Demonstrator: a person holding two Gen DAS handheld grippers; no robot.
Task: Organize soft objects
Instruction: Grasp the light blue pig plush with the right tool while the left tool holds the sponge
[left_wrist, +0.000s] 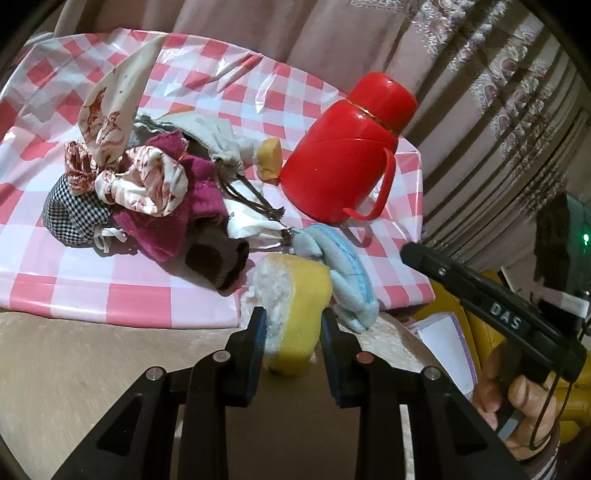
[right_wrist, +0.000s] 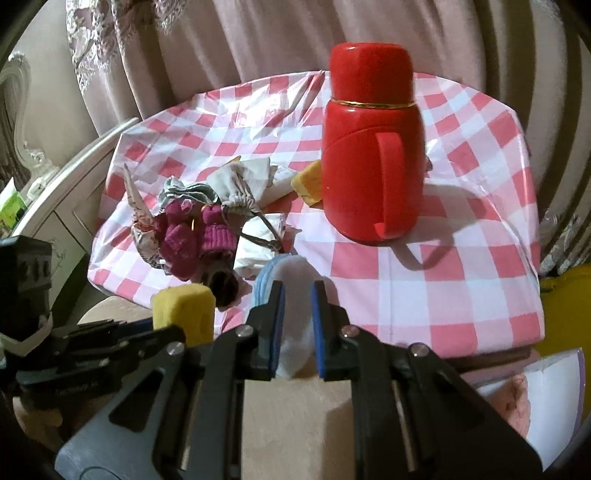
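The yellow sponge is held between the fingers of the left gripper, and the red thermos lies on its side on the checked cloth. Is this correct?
Not quite. The yellow sponge is indeed between the fingers of the left gripper, but the red thermos does not lie on its side: it stands upright on the checked cloth, as the right wrist view shows.

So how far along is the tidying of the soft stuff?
Nothing looks sorted yet. In hand: the left gripper holds a yellow sponge, the right gripper a pale blue cloth. Left: the heap of clothes and another sponge by the red flask.
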